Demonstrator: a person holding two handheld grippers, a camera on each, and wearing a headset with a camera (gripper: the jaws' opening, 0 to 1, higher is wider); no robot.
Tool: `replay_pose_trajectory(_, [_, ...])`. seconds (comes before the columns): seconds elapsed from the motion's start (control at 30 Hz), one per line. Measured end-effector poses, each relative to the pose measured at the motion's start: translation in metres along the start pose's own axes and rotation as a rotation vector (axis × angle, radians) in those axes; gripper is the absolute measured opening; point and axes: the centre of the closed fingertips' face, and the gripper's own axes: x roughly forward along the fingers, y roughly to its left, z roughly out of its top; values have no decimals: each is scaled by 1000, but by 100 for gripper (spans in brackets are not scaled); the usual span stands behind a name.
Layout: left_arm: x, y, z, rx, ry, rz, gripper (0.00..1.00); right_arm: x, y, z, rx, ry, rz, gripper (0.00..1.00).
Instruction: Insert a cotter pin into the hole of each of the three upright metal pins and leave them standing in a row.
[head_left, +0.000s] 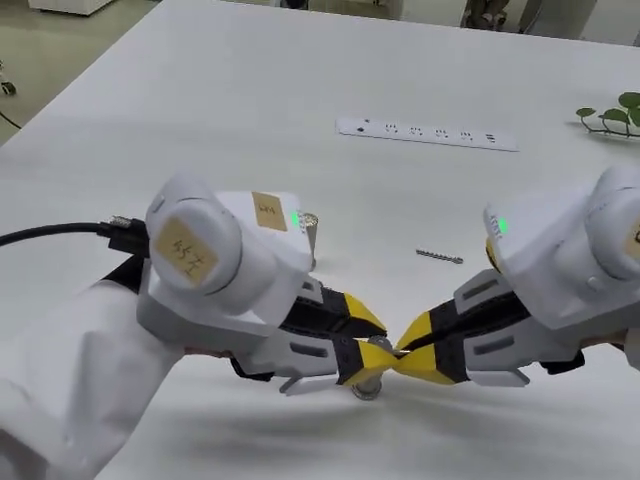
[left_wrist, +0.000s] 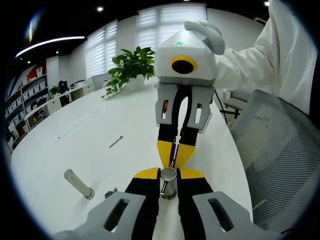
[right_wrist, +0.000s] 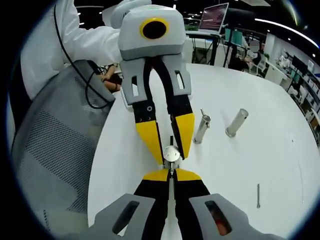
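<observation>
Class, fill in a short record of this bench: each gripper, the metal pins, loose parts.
Left gripper: shut on first metal pin, upright
Right gripper: shut on cotter pin at that pin's top
Second metal pin: standing, thin piece at top
Third metal pin: standing beside it
Loose cotter pin: lying on table

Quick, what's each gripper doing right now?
Left gripper: closed on the upright metal pin.
Right gripper: closed on a cotter pin.
</observation>
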Motion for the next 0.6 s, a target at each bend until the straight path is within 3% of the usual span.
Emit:
replay_pose_trajectory(0.2, [0, 1, 0, -5, 4, -3, 9, 1, 0, 2, 13, -13, 6, 0])
replay_pose_trajectory(0.33, [0, 1, 0, -19, -1, -1, 9, -1, 3, 1, 44, -12, 11, 17])
replay_pose_trajectory(0.43, [0, 1, 0, -18, -2, 0, 9, -4, 1, -1, 41, -16, -9, 8])
replay_pose_trajectory(0.6, [0, 1, -1, -15, -3, 0, 9, -12, 2, -2, 64, -23, -23, 6])
